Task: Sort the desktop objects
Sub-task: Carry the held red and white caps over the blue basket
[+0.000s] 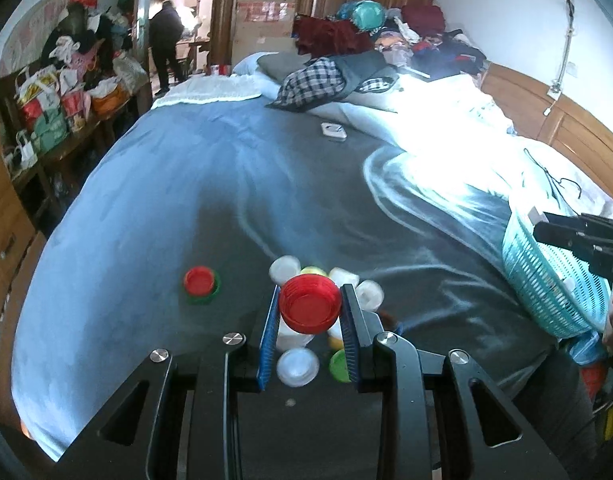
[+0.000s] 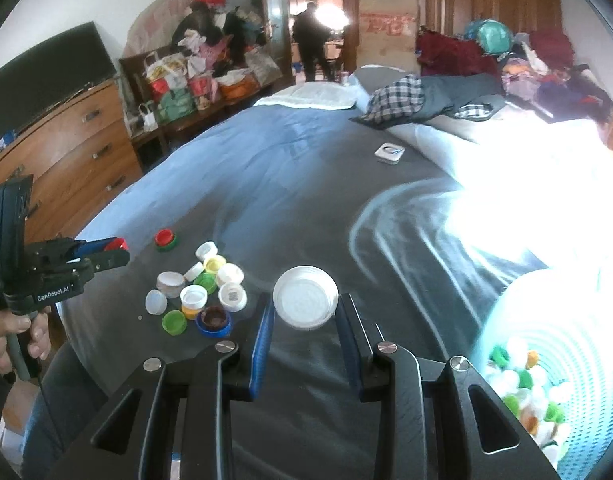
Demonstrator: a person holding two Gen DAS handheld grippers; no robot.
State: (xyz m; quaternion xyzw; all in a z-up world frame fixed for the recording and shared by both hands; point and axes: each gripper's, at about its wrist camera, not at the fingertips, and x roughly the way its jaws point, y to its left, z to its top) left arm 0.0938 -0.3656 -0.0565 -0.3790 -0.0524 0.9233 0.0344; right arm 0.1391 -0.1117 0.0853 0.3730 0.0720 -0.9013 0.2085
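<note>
The left gripper (image 1: 310, 307) pinches a red round plastic bottle cap (image 1: 309, 303) between its blue-padded fingers (image 1: 268, 336), holding it above a cluster of white, yellow and green plastic caps (image 2: 204, 290) lying on the grey-blue bedspread (image 1: 154, 208). The right gripper (image 2: 305, 305) clamps a white round plastic lid (image 2: 305, 297) between its own fingers, raised clear of the bedspread. A red cap stacked on a green cap (image 1: 201, 283) sits apart to the left of the cluster. A turquoise perforated plastic basket (image 2: 554, 344) at the right already holds many mixed caps.
</note>
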